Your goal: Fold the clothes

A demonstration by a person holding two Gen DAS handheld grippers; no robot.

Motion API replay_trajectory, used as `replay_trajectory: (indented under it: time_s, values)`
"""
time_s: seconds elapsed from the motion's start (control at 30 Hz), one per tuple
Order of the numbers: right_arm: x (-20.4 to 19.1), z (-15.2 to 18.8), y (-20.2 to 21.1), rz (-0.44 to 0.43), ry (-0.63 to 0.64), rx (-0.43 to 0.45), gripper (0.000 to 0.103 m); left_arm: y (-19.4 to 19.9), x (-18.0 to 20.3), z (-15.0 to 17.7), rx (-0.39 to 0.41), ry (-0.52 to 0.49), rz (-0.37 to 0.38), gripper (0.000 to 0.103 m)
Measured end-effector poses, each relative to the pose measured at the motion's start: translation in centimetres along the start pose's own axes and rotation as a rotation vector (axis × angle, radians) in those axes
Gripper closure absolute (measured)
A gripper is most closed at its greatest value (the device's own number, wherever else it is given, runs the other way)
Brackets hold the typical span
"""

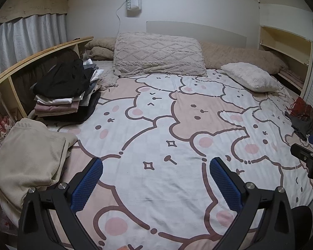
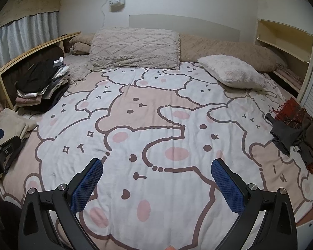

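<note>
Both pairs of tongs hang over a bed covered by a pink-and-white bear-print sheet (image 1: 156, 125), and both are spread wide with nothing between their blue pads.

In the left wrist view the left tongs (image 1: 156, 185) fill the bottom of the frame above bare sheet. A cream knit garment (image 1: 29, 162) lies loosely folded at the lower left of the frame, just left of the left finger and apart from it. Higher on the left, a stack of folded clothes (image 1: 66, 95) topped by a black piece sits against the wooden shelf rail (image 1: 37, 54). At the right edge a heap of unfolded clothes (image 1: 304, 116), dark grey and rust red, lies well away from these tongs, with part of the right tongs below it at the frame's edge.

In the right wrist view the right tongs (image 2: 157, 184) sit at the bottom centre, also over bare sheet. The unfolded heap (image 2: 296, 137) lies at the right middle of the frame, above and to the right of the right finger, not touching it. The folded stack (image 2: 41, 87) is at the upper left, the cream garment (image 2: 12, 123) below it.

A large textured pillow (image 2: 135, 48) and a smaller fluffy pillow (image 2: 231, 70) lie at the head of the bed.
</note>
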State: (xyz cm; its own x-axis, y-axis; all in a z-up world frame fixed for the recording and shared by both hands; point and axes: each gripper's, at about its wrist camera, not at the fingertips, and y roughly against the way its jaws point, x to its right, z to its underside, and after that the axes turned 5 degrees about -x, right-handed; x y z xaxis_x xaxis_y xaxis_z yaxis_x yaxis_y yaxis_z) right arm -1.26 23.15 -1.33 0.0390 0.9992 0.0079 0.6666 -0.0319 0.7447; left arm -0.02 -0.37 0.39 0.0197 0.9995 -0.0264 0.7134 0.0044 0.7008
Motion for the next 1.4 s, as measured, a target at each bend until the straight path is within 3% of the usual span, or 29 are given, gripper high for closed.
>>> replay_trajectory:
  time_s: [0.7, 0.97, 1.23, 1.4]
  values:
    - [0.3, 0.0, -0.1, -0.011, 0.01, 0.007, 0.0, -0.2, 0.7, 0.3, -0.005, -0.004, 0.002, 0.0]
    - [2.6, -0.1, -0.9, 0.009, -0.03, 0.008, 0.0, -0.4, 1.9, 0.1, -0.002, -0.011, 0.009, 0.0]
    - [8.5, 1.0, -2.0, 0.109, -0.115, -0.009, 0.0, -1.2, 4.3, 0.0, -0.014, -0.049, 0.04, 0.0]
    - [14.2, 0.9, -4.0, 0.261, -0.175, -0.025, 0.0, -1.5, 5.7, -0.1, -0.009, -0.065, 0.061, 0.0]
